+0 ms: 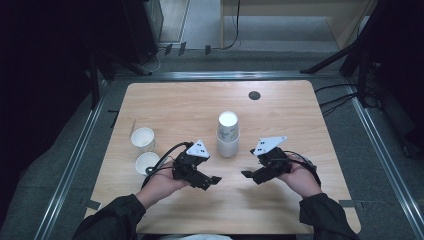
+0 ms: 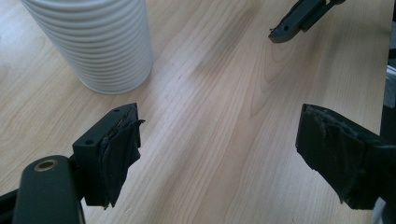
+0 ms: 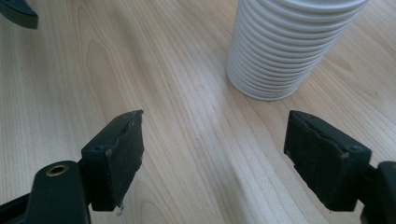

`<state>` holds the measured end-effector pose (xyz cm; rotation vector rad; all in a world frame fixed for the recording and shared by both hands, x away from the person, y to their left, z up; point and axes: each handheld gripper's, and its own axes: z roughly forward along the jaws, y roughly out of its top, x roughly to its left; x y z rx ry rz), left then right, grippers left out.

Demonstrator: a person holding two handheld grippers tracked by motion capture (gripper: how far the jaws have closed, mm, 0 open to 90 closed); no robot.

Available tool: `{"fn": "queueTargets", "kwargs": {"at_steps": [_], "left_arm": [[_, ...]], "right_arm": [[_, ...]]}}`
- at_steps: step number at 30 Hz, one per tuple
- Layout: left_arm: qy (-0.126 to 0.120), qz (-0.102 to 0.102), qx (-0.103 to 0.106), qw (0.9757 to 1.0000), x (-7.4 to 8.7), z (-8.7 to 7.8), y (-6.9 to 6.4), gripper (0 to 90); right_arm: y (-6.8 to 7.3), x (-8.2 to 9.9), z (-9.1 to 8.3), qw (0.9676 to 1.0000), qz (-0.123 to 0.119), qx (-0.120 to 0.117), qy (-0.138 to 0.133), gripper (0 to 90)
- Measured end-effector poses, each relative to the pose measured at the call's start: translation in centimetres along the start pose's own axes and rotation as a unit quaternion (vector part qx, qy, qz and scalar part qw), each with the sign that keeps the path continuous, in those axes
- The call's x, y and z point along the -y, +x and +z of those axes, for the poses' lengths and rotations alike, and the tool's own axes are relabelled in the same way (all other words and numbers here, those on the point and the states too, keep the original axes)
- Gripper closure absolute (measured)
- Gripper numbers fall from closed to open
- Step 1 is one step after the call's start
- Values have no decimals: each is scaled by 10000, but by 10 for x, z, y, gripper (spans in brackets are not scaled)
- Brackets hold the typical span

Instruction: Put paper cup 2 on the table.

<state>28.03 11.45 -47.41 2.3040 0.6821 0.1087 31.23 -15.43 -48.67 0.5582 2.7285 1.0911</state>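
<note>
A stack of white ribbed paper cups (image 1: pixel 228 134) stands upright near the middle of the wooden table (image 1: pixel 280 110). My left gripper (image 1: pixel 212 181) sits low in front of the stack and to its left, jaws pointing right. It is open, with bare wood between its pads (image 2: pixel 122 149); the stack's base (image 2: pixel 100 42) lies up and left of them. My right gripper (image 1: pixel 248 176) faces it from the right, also open and holding nothing. The stack (image 3: pixel 285 44) stands beyond its right pad (image 3: pixel 322 156). The jaw tips of the two grippers are a short gap apart.
Two single white paper cups stand at the table's left, one (image 1: pixel 143 139) behind the other (image 1: pixel 147 162). A dark round grommet (image 1: pixel 254 95) sits near the far edge. Dark floor, metal rails and stands surround the table.
</note>
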Motion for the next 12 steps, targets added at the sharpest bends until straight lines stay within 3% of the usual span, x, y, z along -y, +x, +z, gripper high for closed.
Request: {"fn": "queueTargets", "kwargs": {"at_steps": [9, 12], "left_arm": [[230, 0, -77, 9997, 4, 13, 1, 140], [348, 84, -128, 9993, 5, 18, 1, 140]], "right_arm": [[2, 0, 3, 9999, -73, -83, 108, 202], [2, 0, 4, 9998, -90, -105, 144, 202]]}}
